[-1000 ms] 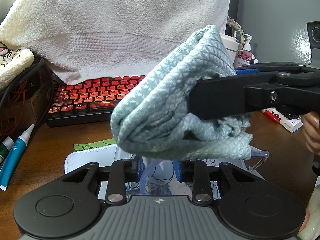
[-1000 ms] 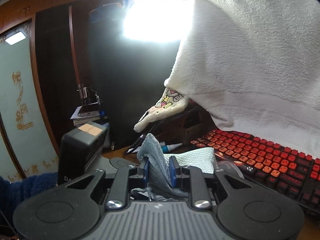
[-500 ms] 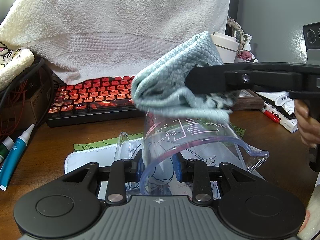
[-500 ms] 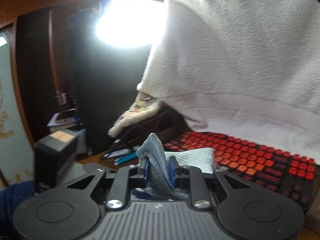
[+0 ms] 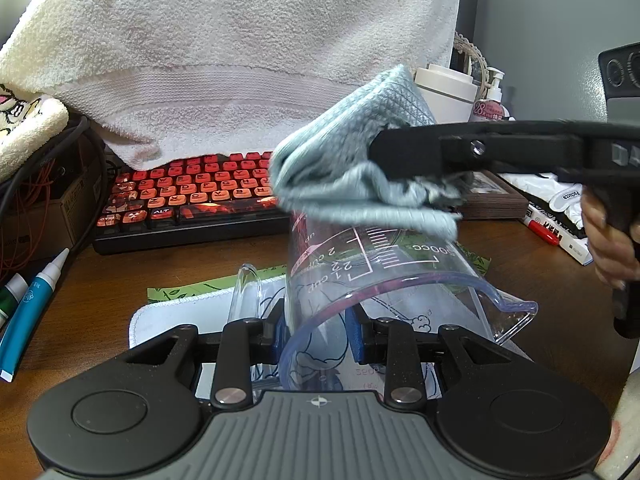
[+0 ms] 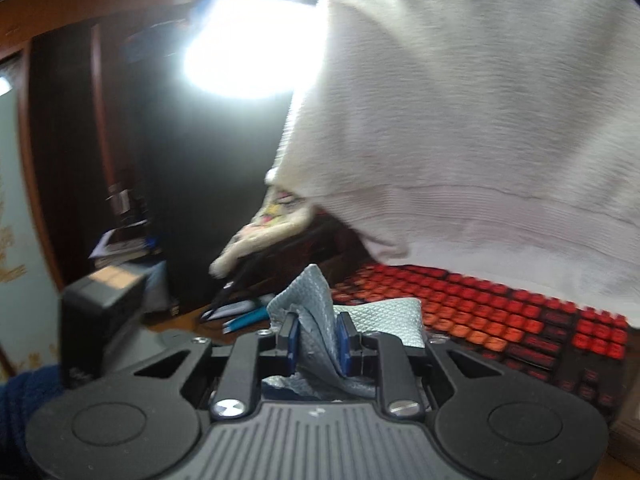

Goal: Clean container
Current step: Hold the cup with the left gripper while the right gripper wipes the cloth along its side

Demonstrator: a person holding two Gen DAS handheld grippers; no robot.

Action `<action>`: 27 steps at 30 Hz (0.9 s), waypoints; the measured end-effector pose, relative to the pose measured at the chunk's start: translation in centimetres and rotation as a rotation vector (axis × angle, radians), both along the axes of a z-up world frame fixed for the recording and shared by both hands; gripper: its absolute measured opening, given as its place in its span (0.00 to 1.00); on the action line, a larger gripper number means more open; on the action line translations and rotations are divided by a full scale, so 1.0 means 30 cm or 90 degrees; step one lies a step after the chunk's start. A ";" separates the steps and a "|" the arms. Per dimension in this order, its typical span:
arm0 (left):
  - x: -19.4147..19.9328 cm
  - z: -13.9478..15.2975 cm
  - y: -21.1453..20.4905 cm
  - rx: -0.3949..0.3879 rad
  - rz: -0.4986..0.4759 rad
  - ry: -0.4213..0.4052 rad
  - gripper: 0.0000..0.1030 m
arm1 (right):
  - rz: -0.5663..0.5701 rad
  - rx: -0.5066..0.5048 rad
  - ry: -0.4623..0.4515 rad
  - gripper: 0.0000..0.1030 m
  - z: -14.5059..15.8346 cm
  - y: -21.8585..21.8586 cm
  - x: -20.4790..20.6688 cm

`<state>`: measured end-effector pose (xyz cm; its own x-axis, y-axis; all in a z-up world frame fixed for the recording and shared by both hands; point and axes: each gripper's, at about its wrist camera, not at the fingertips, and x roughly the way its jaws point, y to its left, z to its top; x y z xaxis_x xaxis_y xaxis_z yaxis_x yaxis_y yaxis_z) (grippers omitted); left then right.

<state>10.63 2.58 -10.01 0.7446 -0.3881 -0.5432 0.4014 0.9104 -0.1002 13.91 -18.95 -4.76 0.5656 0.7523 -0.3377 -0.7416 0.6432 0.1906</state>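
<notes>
A clear plastic measuring cup (image 5: 384,280) with printed scale marks lies tilted, its open rim toward the camera and its base pointing away. My left gripper (image 5: 318,332) is shut on its wall near the rim. My right gripper (image 6: 318,340) is shut on a bunched light-blue cloth (image 6: 316,320). In the left wrist view that cloth (image 5: 352,172) hangs over the far end of the cup, with the right gripper's black finger (image 5: 420,152) reaching in from the right and a hand (image 5: 612,240) on its handle.
A red-keyed keyboard (image 5: 188,196) lies behind the cup, half under a draped white towel (image 5: 240,52). A white mat (image 5: 180,320) lies under the cup. Tubes (image 5: 28,316) rest at the left; bottles (image 5: 448,88), a marker (image 5: 544,232) and boxes stand at the right.
The cloth and right gripper rose off the cup's mouth and moved up and to the right, uncovering the cup. The right view swung and blurred. The left gripper stayed put.
</notes>
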 end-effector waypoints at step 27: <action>0.001 0.002 0.001 -0.001 0.000 0.000 0.29 | -0.004 -0.008 0.004 0.18 0.004 0.006 -0.008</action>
<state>10.67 2.60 -9.95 0.7444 -0.3884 -0.5431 0.4012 0.9104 -0.1012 13.66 -18.78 -4.65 0.5683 0.7444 -0.3506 -0.7366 0.6501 0.1865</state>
